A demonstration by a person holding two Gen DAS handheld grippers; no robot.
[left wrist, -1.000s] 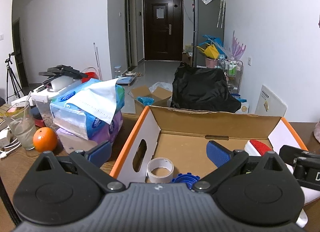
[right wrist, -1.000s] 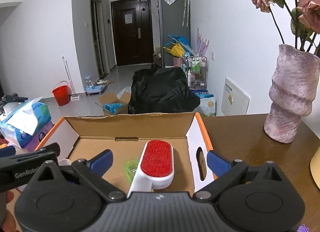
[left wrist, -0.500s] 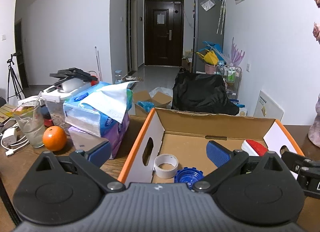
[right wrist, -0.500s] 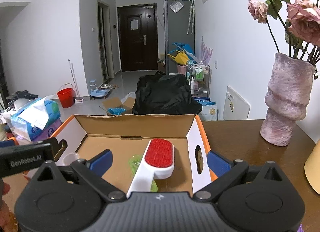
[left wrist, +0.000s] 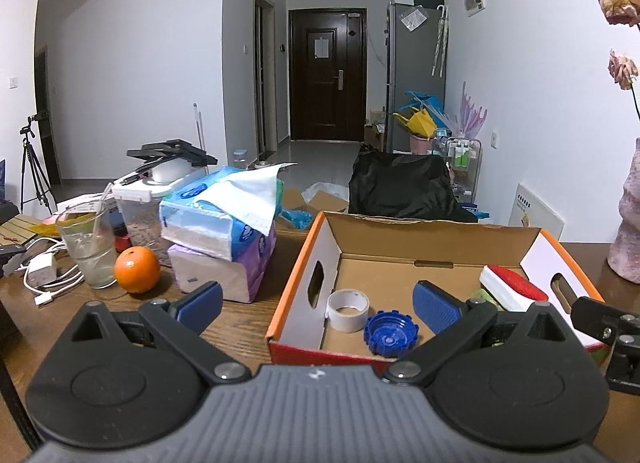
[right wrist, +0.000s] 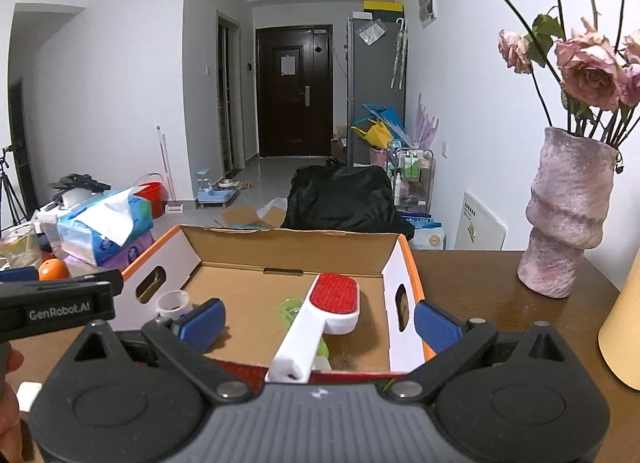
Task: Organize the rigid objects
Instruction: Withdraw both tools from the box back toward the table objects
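Left wrist view: the left tongs (left wrist: 316,299) hang released, blue pads spread, before an open cardboard box (left wrist: 436,237) on the wooden bench (left wrist: 240,327). Inside, a tape roll (left wrist: 347,309) and blue cap (left wrist: 390,333) lie at 6 o'clock, touching; a red-faced lint brush (left wrist: 512,289) rests at 3 o'clock. Right wrist view: the right tongs (right wrist: 319,319) also gape, gripping nothing, the brush's white handle propped on the box's near wall. An orange (left wrist: 137,269) sits at 9 o'clock, a vase (right wrist: 566,219) at 2 o'clock.
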